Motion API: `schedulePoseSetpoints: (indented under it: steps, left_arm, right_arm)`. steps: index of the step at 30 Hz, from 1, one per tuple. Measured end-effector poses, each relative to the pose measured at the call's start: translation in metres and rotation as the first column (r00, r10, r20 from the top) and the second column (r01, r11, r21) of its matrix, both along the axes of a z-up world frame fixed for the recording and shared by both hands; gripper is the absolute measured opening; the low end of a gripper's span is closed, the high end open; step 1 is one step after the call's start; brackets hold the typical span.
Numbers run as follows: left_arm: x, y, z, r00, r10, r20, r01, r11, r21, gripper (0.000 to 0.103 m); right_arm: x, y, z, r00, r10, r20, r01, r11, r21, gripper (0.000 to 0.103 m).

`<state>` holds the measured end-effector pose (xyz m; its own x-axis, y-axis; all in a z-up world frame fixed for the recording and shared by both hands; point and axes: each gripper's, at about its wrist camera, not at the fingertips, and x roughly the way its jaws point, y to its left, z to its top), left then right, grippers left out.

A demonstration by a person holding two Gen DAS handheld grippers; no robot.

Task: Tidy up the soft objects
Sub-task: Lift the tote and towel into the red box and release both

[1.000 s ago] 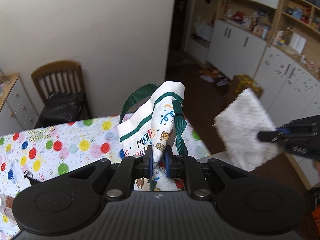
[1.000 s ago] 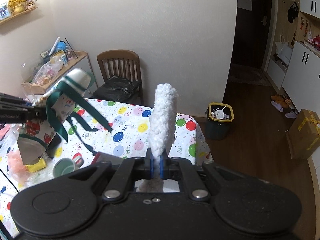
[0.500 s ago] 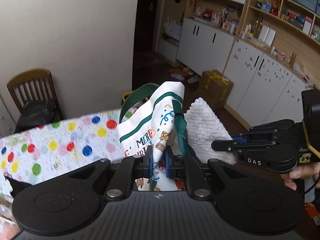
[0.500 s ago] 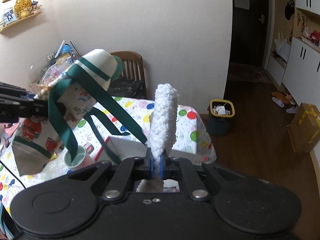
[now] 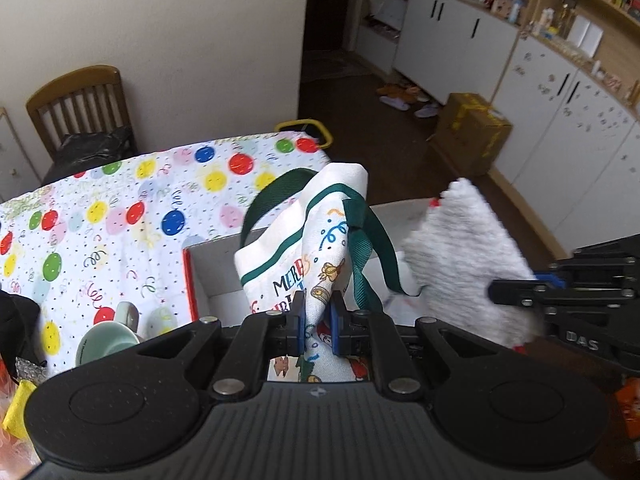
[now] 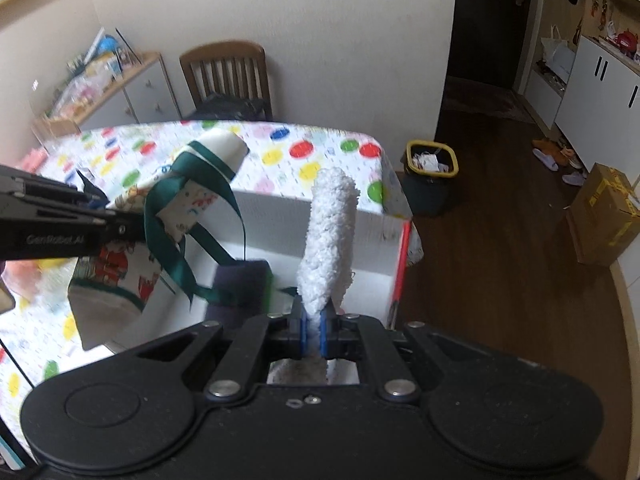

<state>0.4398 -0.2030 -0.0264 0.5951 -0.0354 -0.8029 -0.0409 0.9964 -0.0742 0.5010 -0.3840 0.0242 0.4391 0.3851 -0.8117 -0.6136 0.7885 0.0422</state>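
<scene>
Left wrist view: the left gripper (image 5: 316,326) pinched a printed cloth bag (image 5: 316,240), green ribbon handles dangling, over the white box (image 5: 212,276) at the tabletop's (image 5: 120,208) near corner; the right gripper (image 6: 314,330) pinched a fluffy white towel (image 6: 330,236).

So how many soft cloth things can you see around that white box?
3. A printed cloth bag with green straps in the left tool, a fluffy white cloth in the right tool, and a dark folded cloth inside the white box. More may be hidden.
</scene>
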Motion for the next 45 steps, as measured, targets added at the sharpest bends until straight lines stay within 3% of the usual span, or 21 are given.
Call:
schedulePoseSetpoints:
  steps: [8,13,23,30,35,38,41,43,45]
  left_arm:
    - [0.015,-0.006,-0.042,0.998,0.044,-0.055,-0.038,0.993,0.112,0.011]
    - [0.023,-0.009,-0.064,0.992,0.055,-0.112,-0.042,0.993,0.111,0.011]
    - [0.03,-0.019,-0.096,0.976,0.025,-0.214,-0.013,0.998,0.059,0.011]
    - [0.033,-0.018,-0.101,0.975,0.036,-0.217,-0.028,0.999,0.04,0.011]
    - [0.032,-0.016,-0.099,0.977,0.04,-0.21,-0.036,0.999,0.02,0.015]
    - [0.029,-0.013,-0.095,0.979,0.039,-0.201,-0.04,0.999,0.0,0.021]
    - [0.025,-0.011,-0.09,0.982,0.03,-0.187,-0.037,0.999,-0.035,0.035]
    - [0.021,-0.012,-0.086,0.985,0.029,-0.172,-0.036,0.999,-0.039,0.065]
    - [0.015,-0.013,-0.08,0.988,0.026,-0.15,-0.033,0.999,-0.043,0.067]
  right_arm:
    - [0.0,0.011,-0.041,1.0,0.009,0.011,-0.008,0.993,-0.114,0.005]
    - [-0.004,0.017,-0.058,0.999,0.033,0.01,-0.032,0.99,-0.136,0.006]
    - [-0.012,0.02,-0.085,0.996,0.045,-0.075,-0.052,0.995,-0.089,0.007]
    - [-0.01,0.017,-0.094,0.993,0.024,-0.119,-0.029,0.999,-0.044,0.019]
    - [-0.009,0.013,-0.09,0.991,0.022,-0.131,-0.023,1.0,-0.003,0.038]
    - [-0.008,0.01,-0.085,0.991,0.014,-0.13,-0.012,1.0,0.017,0.043]
    - [-0.008,0.007,-0.081,0.991,0.012,-0.132,-0.008,1.0,0.03,0.047]
    - [-0.01,0.005,-0.076,0.992,0.012,-0.126,-0.006,0.999,0.04,0.052]
    - [-0.012,0.004,-0.071,0.994,0.012,-0.112,-0.006,0.999,0.05,0.058]
